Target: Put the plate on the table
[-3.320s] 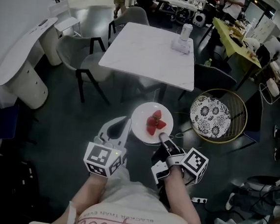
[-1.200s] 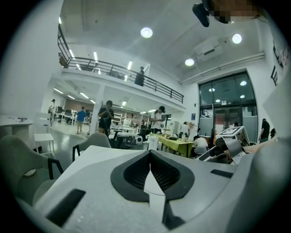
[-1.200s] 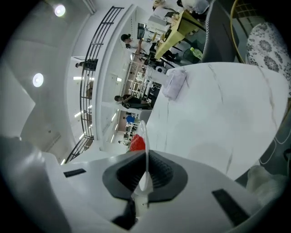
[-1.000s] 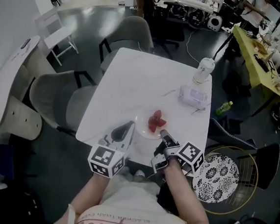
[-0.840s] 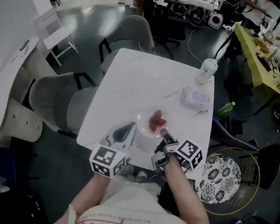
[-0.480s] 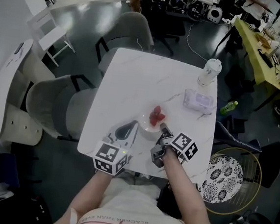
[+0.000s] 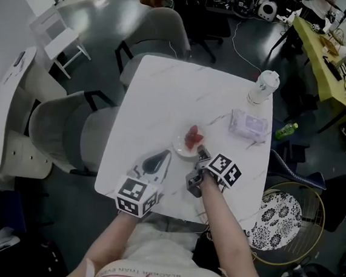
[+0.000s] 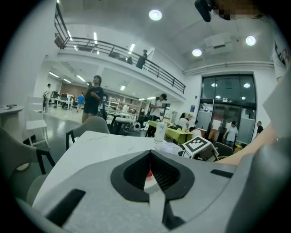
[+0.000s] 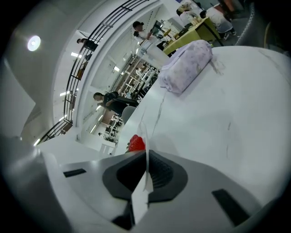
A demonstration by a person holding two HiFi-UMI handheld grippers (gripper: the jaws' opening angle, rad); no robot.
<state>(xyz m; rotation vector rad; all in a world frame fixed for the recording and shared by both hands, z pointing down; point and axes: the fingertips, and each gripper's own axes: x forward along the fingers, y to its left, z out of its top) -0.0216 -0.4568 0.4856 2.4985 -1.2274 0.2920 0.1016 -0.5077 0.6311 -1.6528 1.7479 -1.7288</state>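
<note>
Currently right gripper pinches the rim of the plate, held over the near half of the table. Left gripper is over the table's near edge, jaws pressed together, empty. Risk: the one-sided pinch may let the plate tip, spilling the strawberries.

Dim, desaturated head view, white table brightest against the dark, faintly sheened floor, gripper views fisheye-curved with black corners, round ceiling lights glaring, nearest surfaces softly blurred.
</note>
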